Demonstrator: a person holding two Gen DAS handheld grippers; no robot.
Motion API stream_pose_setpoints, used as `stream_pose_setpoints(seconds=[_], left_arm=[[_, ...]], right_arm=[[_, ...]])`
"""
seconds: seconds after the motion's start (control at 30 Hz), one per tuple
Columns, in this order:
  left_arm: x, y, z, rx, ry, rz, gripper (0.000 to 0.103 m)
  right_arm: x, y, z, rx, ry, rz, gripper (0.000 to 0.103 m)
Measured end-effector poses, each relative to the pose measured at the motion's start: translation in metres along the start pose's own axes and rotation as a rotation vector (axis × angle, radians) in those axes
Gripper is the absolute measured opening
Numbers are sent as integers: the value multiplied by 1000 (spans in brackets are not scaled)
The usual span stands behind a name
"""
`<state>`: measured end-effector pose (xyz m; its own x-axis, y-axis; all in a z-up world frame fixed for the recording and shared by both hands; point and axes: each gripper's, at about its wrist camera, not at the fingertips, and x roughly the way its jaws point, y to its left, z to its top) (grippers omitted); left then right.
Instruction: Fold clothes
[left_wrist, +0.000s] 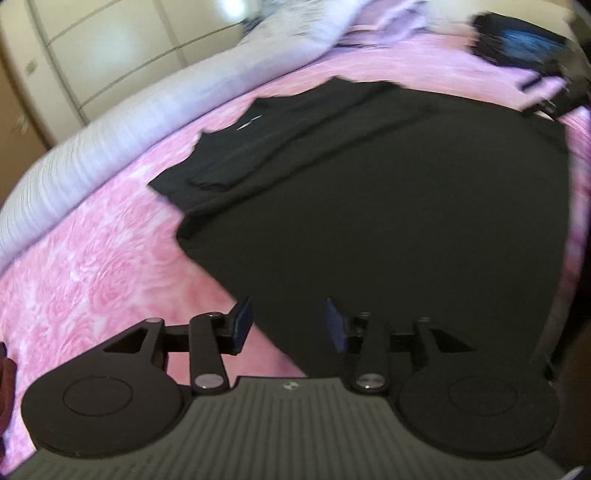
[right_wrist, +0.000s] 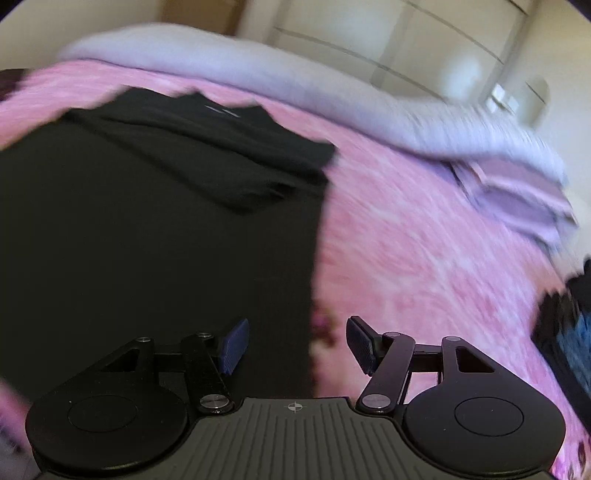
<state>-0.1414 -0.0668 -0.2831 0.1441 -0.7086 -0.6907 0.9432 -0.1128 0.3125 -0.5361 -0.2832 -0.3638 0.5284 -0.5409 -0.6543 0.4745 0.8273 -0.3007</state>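
Note:
A black T-shirt (left_wrist: 388, 206) lies flat on the pink floral bedspread (left_wrist: 92, 266), its sleeve and upper part folded in over the body near the collar. In the right wrist view the same black T-shirt (right_wrist: 147, 221) fills the left half, its straight side edge running down the middle. My left gripper (left_wrist: 288, 325) hangs open above the shirt's near edge, nothing between its blue pads. My right gripper (right_wrist: 295, 345) is open too, over the shirt's side edge and the pink bedspread (right_wrist: 424, 258), holding nothing.
A rolled white and lilac duvet (left_wrist: 122, 122) runs along the far side of the bed. Folded lilac cloth (right_wrist: 517, 199) lies at the right. A dark and blue garment (right_wrist: 569, 332) sits at the right edge, also seen as the dark garment (left_wrist: 524, 40). Cream wardrobe doors (left_wrist: 92, 48) stand behind.

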Motion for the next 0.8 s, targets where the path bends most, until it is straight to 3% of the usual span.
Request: stream_pose_setpoints(seconds=[0.1,0.23,0.4,0.6,0.7,0.8], left_arm=[[-25,-47,-13,104,-50,-48,52],[-36,-105,-29,283,-73,-78,52],[-21,-139,-43,501,-22,16,48],[-22,-140,-46,621,-17,10,46],[-25,-125,-42,577,-7,11,31],[-24,-112,-41,547,3,40,31]], right_arm=[[-34,35,-14,-89,-66,74,62],[-51,76,-31,-176,-81,122,62],[-50,96,-39,-206,-81,147,62],[-47,101,-36,-228,-93,150,62],[-49,102,-36,-249,-100,153,62],[-47,102,-36,-256,-107,157,62]])
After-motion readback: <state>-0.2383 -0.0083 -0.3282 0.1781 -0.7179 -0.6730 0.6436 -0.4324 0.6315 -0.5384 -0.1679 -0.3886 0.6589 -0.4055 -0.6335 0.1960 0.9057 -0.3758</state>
